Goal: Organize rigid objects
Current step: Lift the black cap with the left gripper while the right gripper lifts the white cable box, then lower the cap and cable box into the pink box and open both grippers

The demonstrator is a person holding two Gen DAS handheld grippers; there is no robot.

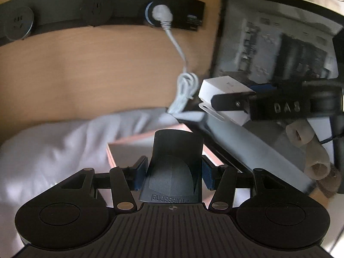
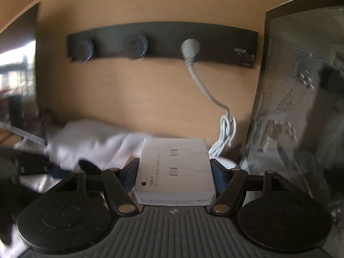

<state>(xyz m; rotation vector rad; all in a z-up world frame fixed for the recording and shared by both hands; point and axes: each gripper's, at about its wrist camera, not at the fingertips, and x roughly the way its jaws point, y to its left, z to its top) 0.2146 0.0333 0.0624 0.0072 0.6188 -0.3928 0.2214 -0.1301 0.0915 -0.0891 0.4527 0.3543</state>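
Blue pads of the left tool [image 1: 174,172] press against both sides of a dark grey object [image 1: 175,167] with an arched raised part and the word "Professional" printed on it, so the tool is clamped onto that object. Under it lies a flat pink-edged box [image 1: 126,148], beside a crumpled white cloth [image 1: 53,146]. To the right, the other tool reaches in sideways with a white box [image 1: 223,87] between its fingers, in front of a dark monitor [image 1: 277,40]. On the wooden wall panel behind, a black socket strip [image 1: 103,10] carries a white plug [image 1: 162,14], and its cable hangs down to a coiled bundle [image 1: 185,90].

In the right wrist view, the right tool [image 2: 175,173] is closed on the white box [image 2: 175,169], labelled "USB-C Charge Cable", with blue pads touching both of its sides. Behind the box lies the white cloth [image 2: 90,142]. The socket strip [image 2: 163,43] and white plug [image 2: 190,47] sit on the wall beyond, the cable bundle [image 2: 226,133] hanging at right.
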